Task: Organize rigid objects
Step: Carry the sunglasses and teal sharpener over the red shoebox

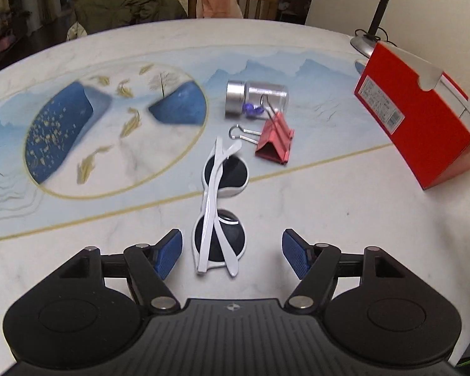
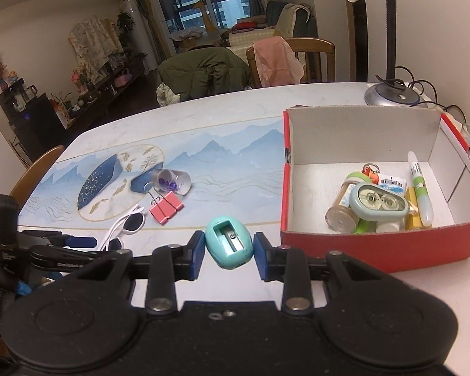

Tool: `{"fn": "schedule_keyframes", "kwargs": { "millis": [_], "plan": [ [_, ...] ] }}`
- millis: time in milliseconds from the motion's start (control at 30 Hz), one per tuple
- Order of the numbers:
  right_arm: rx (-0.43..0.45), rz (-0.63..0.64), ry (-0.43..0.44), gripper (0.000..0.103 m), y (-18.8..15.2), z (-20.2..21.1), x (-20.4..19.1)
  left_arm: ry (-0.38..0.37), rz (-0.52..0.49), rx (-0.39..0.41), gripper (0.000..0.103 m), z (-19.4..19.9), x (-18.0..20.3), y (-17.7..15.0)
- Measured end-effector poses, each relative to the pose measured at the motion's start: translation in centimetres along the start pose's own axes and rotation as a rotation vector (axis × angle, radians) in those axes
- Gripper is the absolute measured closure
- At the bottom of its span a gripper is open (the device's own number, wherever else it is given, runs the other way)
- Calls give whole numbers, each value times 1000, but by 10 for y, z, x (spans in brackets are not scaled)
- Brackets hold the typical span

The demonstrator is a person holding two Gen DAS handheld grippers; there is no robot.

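While the left gripper [image 1: 232, 255] is hanging over the marble-patterned table [image 1: 344, 219] with its blue pads [image 1: 169, 255] spread wide and touching nothing, the folded white sunglasses [image 1: 219, 206] are lying on the tabletop between those pads, clear of both, their dark lenses facing up and their arms crossing over them. Just beyond the sunglasses, to the right, a red binder clip [image 1: 275, 141] is resting on the table, and farther still a clear jar with a silver lid [image 1: 255, 98] is lying on its side with small purple pieces inside. On the right side the red cardboard box [image 2: 376, 247] is standing open, holding a teal correction-tape dispenser [image 2: 377, 203], a small clear bottle [image 2: 343, 213], a glue stick [image 2: 420, 191] and a few other small items too jumbled to tell apart. Near the box's left front corner, the right gripper [image 2: 228, 255] is clenching a teal pencil sharpener [image 2: 229, 246] between its blue pads, blade side facing up, holding it over the table's near edge. A desk lamp's base [image 2: 391, 94] is sitting behind the box at the table's far right.
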State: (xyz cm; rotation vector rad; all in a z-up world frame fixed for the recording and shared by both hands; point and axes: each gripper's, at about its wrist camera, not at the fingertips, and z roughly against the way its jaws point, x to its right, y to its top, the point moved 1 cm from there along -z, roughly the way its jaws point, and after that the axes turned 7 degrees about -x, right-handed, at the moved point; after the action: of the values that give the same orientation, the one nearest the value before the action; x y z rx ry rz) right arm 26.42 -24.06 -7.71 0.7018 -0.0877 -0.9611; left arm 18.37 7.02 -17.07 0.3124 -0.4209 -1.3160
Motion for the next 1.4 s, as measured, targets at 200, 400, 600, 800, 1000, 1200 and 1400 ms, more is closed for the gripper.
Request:
{"fn": "schedule_keyframes", "kwargs": {
  "millis": [200,400,600,800,1000,1200,1400],
  "plan": [
    [-4,-11,-11,71,-3,1,1,48,-19,23,34,-8,1,-3],
    [-8,-15,-25,71,-4,2,2,103,-83,41,56,-10,10,-2],
    [-5,-20,-28,71,-4,3,3,104,-95,41,62,-10,14,0],
    [4,-22,-33,71,-1,5,5,95,-43,60,63,-1,10,1],
    [17,-25,-40,71,2,8,11,82,-37,102,63,18,16,8],
    [32,-27,-32,71,8,10,18,75,-45,165,63,41,25,22],
    [52,-21,-32,71,14,14,28,66,-58,231,63,59,40,41]
  ]
}}
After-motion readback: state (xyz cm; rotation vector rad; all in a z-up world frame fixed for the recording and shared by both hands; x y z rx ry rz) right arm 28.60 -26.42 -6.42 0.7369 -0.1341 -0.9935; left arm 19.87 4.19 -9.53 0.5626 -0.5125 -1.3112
